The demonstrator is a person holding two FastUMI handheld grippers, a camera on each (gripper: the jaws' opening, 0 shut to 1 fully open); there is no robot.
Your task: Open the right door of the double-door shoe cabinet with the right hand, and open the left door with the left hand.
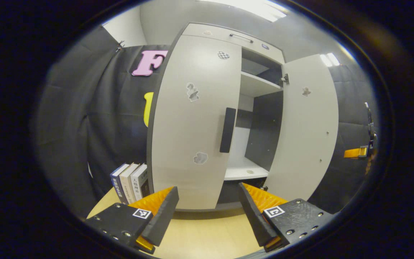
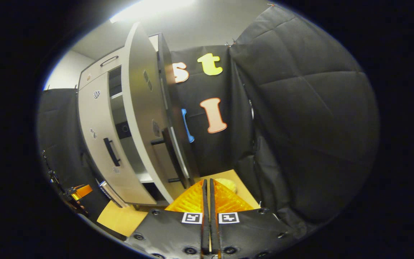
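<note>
The pale grey shoe cabinet [image 1: 207,32] stands on a wooden table [image 1: 199,233]. Its left door [image 1: 192,122] is closed, with a dark vertical handle [image 1: 227,130] at its inner edge. My left gripper [image 1: 207,189] is open, low in front of that door and below the handle, touching nothing. The right door [image 1: 307,126] is swung wide, baring the shelves [image 1: 257,84]. In the right gripper view that open door [image 2: 140,108] shows nearly edge-on, its handle [image 2: 173,158] facing outward. My right gripper [image 2: 207,182] is shut on nothing, just right of that handle.
Several books [image 1: 129,183] stand upright against the cabinet's left side. A drawer with a slim handle [image 1: 241,36] tops the cabinet. The right gripper [image 1: 356,153] shows far off at the right edge. A small yellowish object [image 2: 226,184] lies on the table past my right fingertips. Black cloth walls surround the table.
</note>
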